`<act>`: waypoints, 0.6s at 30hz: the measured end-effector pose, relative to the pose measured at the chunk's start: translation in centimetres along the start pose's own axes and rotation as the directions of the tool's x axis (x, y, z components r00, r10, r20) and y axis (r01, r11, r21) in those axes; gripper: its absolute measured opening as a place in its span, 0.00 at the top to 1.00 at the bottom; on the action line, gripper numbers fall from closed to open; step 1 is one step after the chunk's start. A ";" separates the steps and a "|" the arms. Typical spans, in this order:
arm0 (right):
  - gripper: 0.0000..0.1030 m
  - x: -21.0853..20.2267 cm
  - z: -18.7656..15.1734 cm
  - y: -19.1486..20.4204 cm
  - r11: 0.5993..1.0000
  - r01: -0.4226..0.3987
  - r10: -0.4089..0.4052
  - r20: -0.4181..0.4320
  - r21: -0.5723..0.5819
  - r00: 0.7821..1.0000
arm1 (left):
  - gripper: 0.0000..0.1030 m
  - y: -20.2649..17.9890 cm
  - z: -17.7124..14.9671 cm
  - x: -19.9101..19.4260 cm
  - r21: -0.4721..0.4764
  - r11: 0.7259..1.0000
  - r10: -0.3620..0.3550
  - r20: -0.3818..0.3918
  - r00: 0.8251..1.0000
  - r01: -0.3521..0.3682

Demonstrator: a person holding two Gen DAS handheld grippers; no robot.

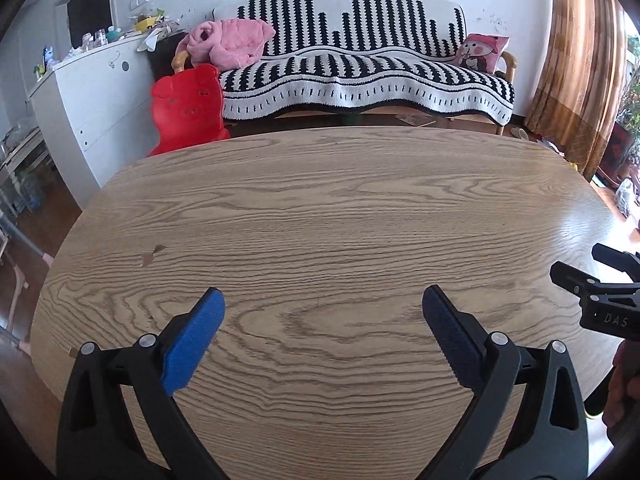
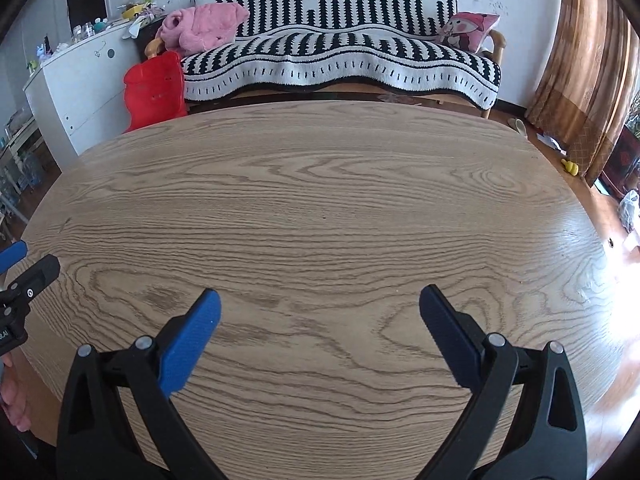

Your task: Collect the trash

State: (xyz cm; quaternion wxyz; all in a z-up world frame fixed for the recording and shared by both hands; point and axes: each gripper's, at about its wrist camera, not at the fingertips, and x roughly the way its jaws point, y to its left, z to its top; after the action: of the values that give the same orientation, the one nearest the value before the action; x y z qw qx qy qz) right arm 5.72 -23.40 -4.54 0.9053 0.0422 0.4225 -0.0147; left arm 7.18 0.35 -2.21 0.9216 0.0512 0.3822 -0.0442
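My left gripper hangs open over the near part of a wooden table, its blue pads wide apart with nothing between them. My right gripper is open too, above the same wooden table, also holding nothing. At the right edge of the left wrist view the right gripper shows side-on, with a hand below it. The left gripper pokes in at the left edge of the right wrist view. No trash shows on the tabletop in either view.
Beyond the table stands a sofa under a black-and-white cover, with pink clothing and a pink cushion. A red plastic chair stands at the table's far left, by a cluttered white cabinet. Brown curtains hang right.
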 end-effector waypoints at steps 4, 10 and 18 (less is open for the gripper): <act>0.07 -0.1 0.0 -0.2 1.000 0.001 -0.001 0.005 0.000 1.000 | 0.07 -0.1 0.1 0.1 0.005 1.000 0.000 0.001 1.000 0.000; 0.07 0.0 -0.1 -0.5 1.000 -0.001 0.001 0.003 0.006 1.000 | 0.07 -0.5 0.4 0.1 0.006 1.000 0.000 0.000 1.000 0.000; 0.07 -0.3 -0.2 -0.5 1.000 0.003 -0.004 0.009 0.009 1.000 | 0.07 -0.8 0.5 0.1 0.001 1.000 -0.001 -0.004 1.000 0.001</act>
State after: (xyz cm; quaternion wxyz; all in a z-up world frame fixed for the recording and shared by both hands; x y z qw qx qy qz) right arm 5.36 -23.84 -4.45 0.9070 0.0454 0.4183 -0.0183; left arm 7.51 -0.54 -2.04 0.9209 0.0515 0.3838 -0.0447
